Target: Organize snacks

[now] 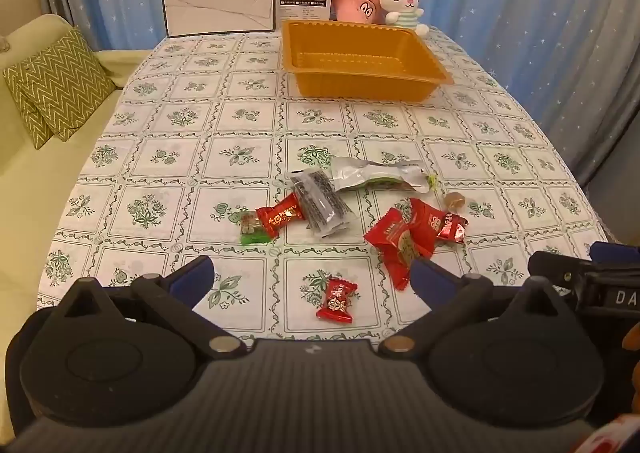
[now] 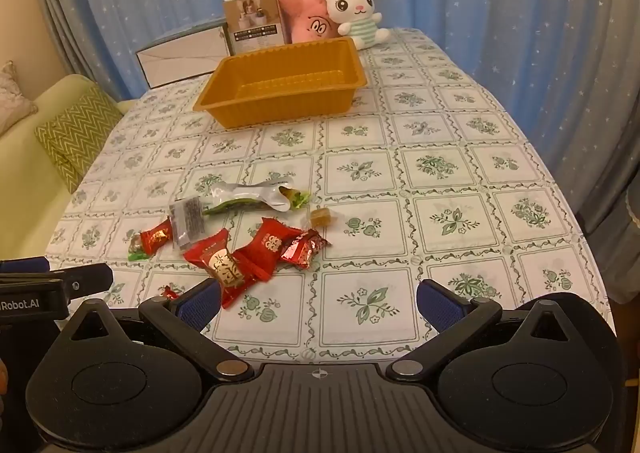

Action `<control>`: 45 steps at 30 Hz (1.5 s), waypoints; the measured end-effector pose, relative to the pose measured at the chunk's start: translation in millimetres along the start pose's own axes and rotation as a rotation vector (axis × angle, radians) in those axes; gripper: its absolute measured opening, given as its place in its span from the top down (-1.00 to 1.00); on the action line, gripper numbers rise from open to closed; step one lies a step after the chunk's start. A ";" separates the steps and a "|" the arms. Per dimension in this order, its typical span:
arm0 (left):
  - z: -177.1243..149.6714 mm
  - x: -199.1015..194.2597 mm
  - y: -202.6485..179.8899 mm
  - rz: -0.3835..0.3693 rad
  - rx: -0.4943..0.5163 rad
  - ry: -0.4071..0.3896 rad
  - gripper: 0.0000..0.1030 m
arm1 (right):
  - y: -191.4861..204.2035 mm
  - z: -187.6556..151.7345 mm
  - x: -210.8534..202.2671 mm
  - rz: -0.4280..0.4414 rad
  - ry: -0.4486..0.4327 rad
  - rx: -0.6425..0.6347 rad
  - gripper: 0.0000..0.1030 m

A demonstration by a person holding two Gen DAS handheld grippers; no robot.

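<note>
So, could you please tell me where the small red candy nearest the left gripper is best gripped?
Grip the small red wrapped candy across its plump middle, coming straight down from above: it lies flat and alone on the tablecloth, and its crimped ends look thin.

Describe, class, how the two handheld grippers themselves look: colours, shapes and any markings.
Both the left gripper and right gripper have matte black bodies with ribbed centres, round side housings, silver pivot pins and blue-padded fingers. White lettering marks each gripper's side. No cables visible.
</note>
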State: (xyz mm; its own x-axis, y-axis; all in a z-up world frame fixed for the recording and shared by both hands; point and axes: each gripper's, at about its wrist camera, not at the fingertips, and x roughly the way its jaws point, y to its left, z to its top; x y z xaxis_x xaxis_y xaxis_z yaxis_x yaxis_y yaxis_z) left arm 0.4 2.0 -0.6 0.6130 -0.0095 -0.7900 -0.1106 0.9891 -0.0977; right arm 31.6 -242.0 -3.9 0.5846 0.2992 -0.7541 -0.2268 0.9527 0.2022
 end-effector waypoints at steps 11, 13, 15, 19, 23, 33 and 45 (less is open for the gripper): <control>-2.5 1.5 -3.3 0.026 0.013 -0.007 -1.00 | -3.7 0.2 -1.7 -0.009 0.010 -0.004 -1.00; -2.1 0.8 -2.6 0.025 0.012 -0.010 -1.00 | -2.8 0.9 -2.1 -0.009 0.011 -0.006 -1.00; -1.9 -0.3 -3.2 0.023 0.012 -0.017 -1.00 | -1.2 1.7 -2.9 -0.008 0.011 -0.009 -1.00; -0.8 -2.0 -3.5 0.023 0.010 -0.024 -1.00 | -0.9 0.2 -0.2 -0.010 0.007 -0.006 -1.00; -1.1 -2.9 -4.6 0.019 0.009 -0.027 -1.00 | -1.3 0.9 -2.3 -0.014 0.005 -0.007 -1.00; -2.1 -3.6 -5.9 0.018 0.009 -0.028 -1.00 | -0.7 0.4 -2.4 -0.016 0.005 -0.006 -1.00; -1.7 -2.3 -6.1 0.015 0.009 -0.026 -1.00 | -1.6 1.1 -1.7 -0.014 0.008 -0.003 -1.00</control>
State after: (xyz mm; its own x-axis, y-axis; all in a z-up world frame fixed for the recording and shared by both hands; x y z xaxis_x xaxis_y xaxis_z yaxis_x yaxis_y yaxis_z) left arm -1.7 -4.2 0.7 0.6318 0.0093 -0.7751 -0.1130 0.9903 -0.0803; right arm 31.8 -243.9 -2.2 0.5814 0.2857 -0.7618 -0.2212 0.9566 0.1900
